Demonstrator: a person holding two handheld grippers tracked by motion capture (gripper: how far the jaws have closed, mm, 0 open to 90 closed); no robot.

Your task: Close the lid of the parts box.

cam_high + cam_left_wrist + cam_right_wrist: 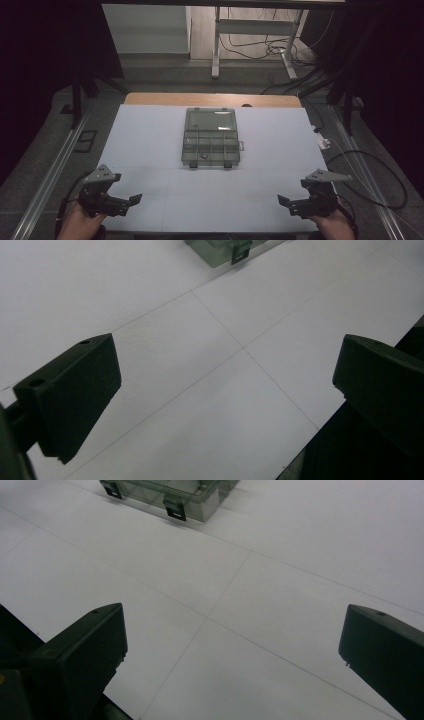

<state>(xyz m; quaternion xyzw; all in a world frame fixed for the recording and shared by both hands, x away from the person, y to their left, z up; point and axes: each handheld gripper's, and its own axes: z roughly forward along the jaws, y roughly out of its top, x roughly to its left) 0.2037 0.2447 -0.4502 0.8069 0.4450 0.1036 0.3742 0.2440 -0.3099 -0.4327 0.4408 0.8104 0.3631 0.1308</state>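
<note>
A translucent grey-green plastic compartment box [210, 138], rectangular and open, lies flat near the middle of the white table sheet [150, 150], its hinged lid laid back toward the far edge and its divided tray toward the person, so the whole runs lengthwise away from the person. The tray is split into small cells by thin walls, and one small dark item [203, 155] sits in a near-row cell; what it is cannot be made out. Two dark latch clips [175, 508] hang from the near wall, and a small tab juts from the right side. The box lies ahead of both grippers and between them, well apart from each, about equally far from either, so neither hand looks clearly favoured for a reach. The left gripper [128, 201] rests at the near left corner of the sheet, its black blocky jaws spread wide with nothing between them; the right gripper [286, 202] mirrors it at the near right corner, jaws likewise apart and empty. The sheet is matte and smooth, crossed by faint grid lines, over a wooden table [210, 99].
</note>
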